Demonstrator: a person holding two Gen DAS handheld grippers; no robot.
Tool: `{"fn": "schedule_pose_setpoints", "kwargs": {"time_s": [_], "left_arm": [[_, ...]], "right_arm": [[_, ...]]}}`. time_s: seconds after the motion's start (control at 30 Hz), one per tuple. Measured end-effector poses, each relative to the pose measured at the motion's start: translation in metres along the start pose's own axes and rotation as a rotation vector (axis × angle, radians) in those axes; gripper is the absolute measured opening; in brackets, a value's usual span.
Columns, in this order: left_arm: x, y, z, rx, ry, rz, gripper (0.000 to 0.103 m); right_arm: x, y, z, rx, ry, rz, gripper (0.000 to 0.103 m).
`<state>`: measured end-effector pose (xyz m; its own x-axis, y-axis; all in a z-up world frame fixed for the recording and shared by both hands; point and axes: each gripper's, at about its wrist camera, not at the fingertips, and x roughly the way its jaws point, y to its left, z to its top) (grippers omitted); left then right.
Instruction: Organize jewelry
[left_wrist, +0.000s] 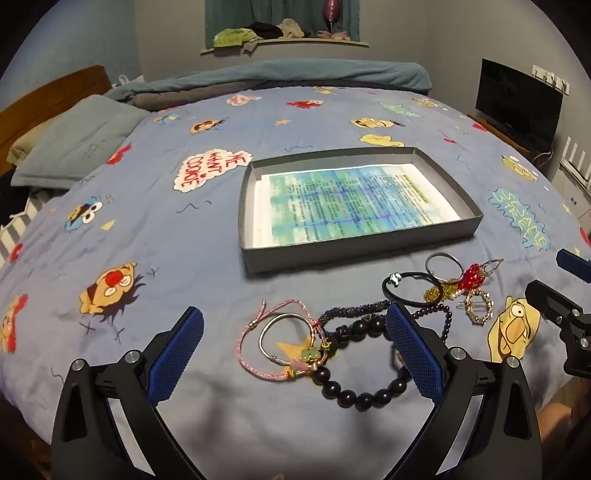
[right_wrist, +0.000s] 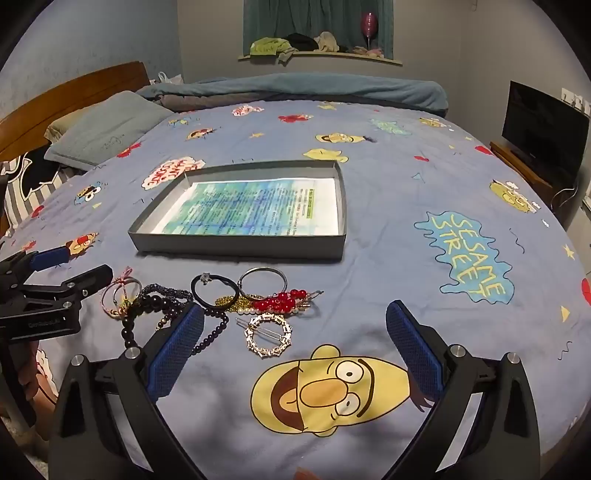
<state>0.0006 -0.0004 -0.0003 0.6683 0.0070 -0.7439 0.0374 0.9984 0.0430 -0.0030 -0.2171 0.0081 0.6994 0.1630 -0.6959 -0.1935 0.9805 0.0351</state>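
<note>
A pile of jewelry lies on the blue bedspread in front of a shallow grey box (left_wrist: 356, 251) (right_wrist: 236, 249) lined with printed paper. My left gripper (left_wrist: 295, 332) is open, its jaws either side of a silver bangle (left_wrist: 286, 338), a pink cord bracelet (left_wrist: 251, 350) and a black bead bracelet (left_wrist: 364, 397). Further right lie a black hair tie (left_wrist: 406, 301) (right_wrist: 215, 291), a silver ring bangle (right_wrist: 263, 280), red beads (right_wrist: 280, 300) and a round rhinestone clip (right_wrist: 269, 336). My right gripper (right_wrist: 295, 332) is open and empty, right of the pile, above a yellow cartoon face.
The bed's pillows (left_wrist: 77, 142) and wooden headboard (right_wrist: 70, 96) are at the far left. A rolled blanket (left_wrist: 295, 75) lies along the far edge. A dark screen (right_wrist: 543, 129) stands on a stand at the right. The right gripper also shows in the left wrist view (left_wrist: 554, 291).
</note>
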Motion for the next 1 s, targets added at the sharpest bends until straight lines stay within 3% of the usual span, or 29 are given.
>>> {"fn": "schedule_pose_setpoints", "kwargs": {"time_s": [1.0], "left_arm": [[0.007,0.003,-0.001,0.000,-0.001,0.000,0.098]], "right_arm": [[0.007,0.002,0.002,0.005,0.011,-0.001,0.097]]}}
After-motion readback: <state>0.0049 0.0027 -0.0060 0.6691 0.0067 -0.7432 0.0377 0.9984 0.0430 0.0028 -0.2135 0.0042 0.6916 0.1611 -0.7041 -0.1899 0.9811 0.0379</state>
